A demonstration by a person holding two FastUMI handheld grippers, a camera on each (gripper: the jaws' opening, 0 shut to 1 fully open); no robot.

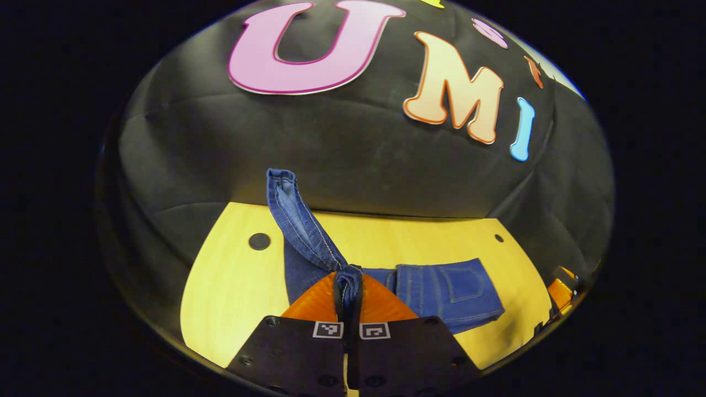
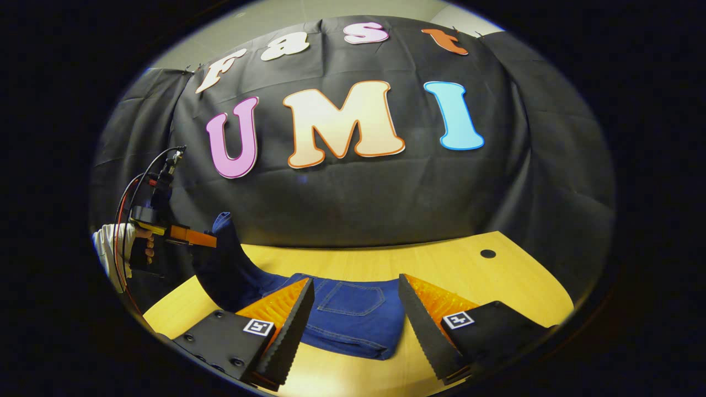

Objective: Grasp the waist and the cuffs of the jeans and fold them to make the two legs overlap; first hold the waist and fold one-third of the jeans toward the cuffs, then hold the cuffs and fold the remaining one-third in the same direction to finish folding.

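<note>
Blue jeans (image 1: 447,289) lie on the yellow table (image 1: 231,275), the folded part with a back pocket flat on the wood. My left gripper (image 1: 348,286) is shut on the cuff end, and a strip of denim with a hem (image 1: 287,198) sticks up beyond the fingers. In the right gripper view the jeans (image 2: 353,320) lie between and beyond my open right gripper (image 2: 356,309), pocket side up. The left gripper (image 2: 190,237), held by a hand (image 2: 140,242), lifts the leg end at the far left.
The table (image 2: 496,281) has small dark holes (image 1: 259,241) (image 2: 487,253) near its far corners. The black booth cloth hangs right behind the table's far edge. The other gripper's edge (image 1: 560,292) shows at the right of the left gripper view.
</note>
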